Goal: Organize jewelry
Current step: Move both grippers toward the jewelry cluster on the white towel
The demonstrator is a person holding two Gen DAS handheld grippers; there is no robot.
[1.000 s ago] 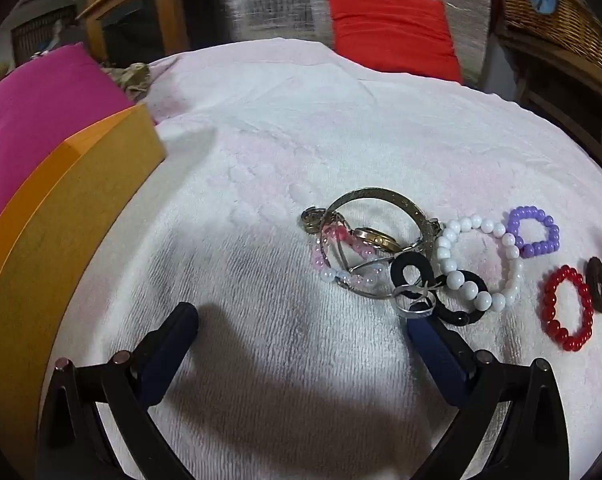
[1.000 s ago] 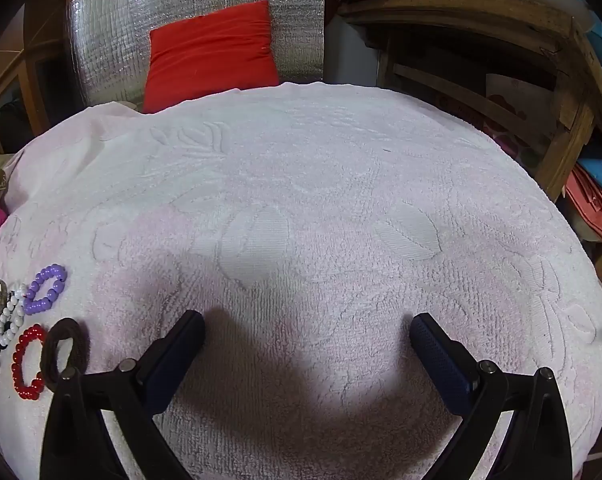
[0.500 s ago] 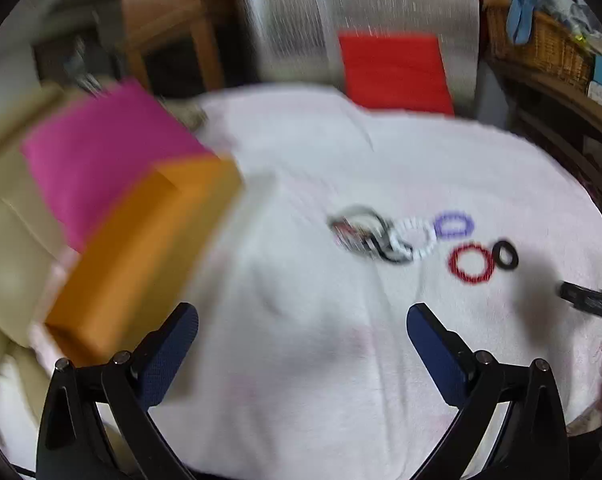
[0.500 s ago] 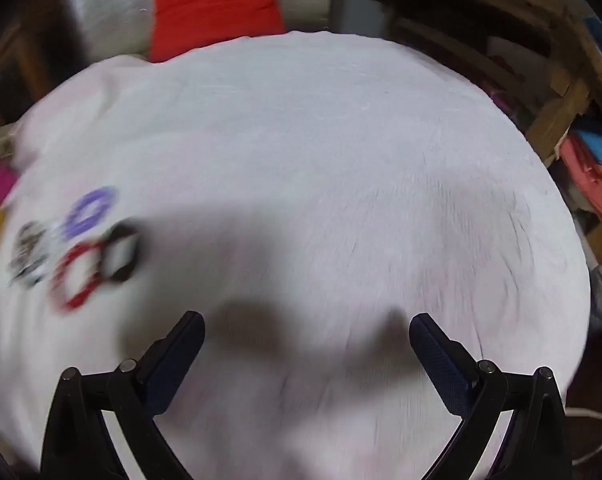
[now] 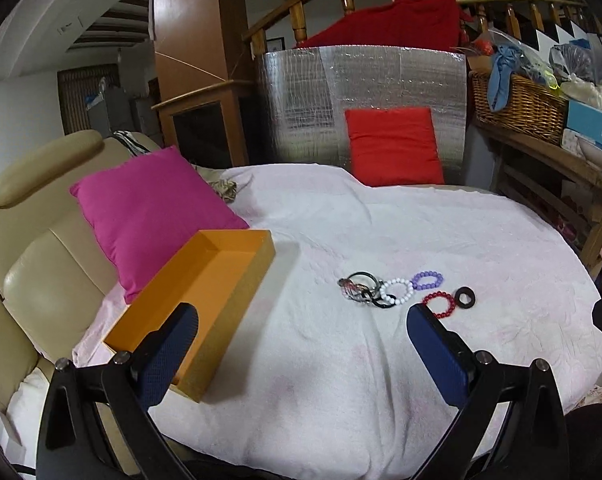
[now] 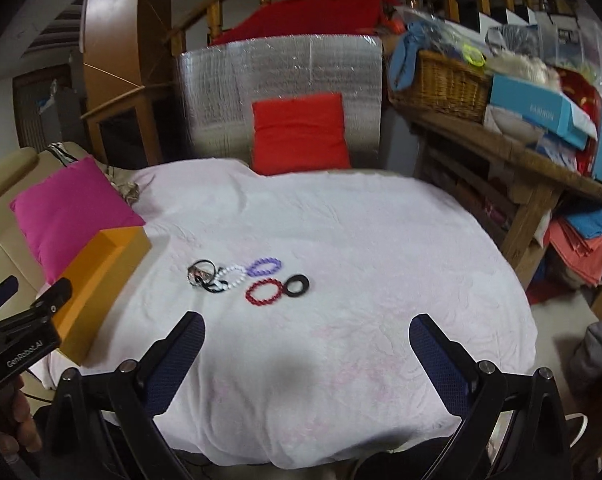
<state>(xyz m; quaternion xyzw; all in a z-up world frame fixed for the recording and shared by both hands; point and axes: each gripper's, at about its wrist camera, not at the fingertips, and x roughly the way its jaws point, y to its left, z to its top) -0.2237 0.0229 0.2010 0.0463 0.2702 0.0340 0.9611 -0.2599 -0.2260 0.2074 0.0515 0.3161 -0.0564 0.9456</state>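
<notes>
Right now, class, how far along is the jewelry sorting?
Nothing looks done: the orange box appears empty. Nothing is in hand: the left gripper and right gripper are both open and clear of the cloth. All is left: the red bracelet, purple bracelet, white bracelet, black ring and the tangled pile lie on the cloth.

We had both cams held high and well back from the white cloth (image 5: 341, 360), looking fwd and down along open blue fingers (image 5: 169, 356). Left cam sat nearer the orange box (image 5: 205, 292), w/ the pink cushion (image 5: 149, 208) close by. Right cam sat further right, catching the shelf (image 6: 521, 156) and the left gripper (image 6: 25, 304) at its left edge. Both shared the bracelets (image 5: 397, 292), box, red cushion (image 6: 299, 134).
</notes>
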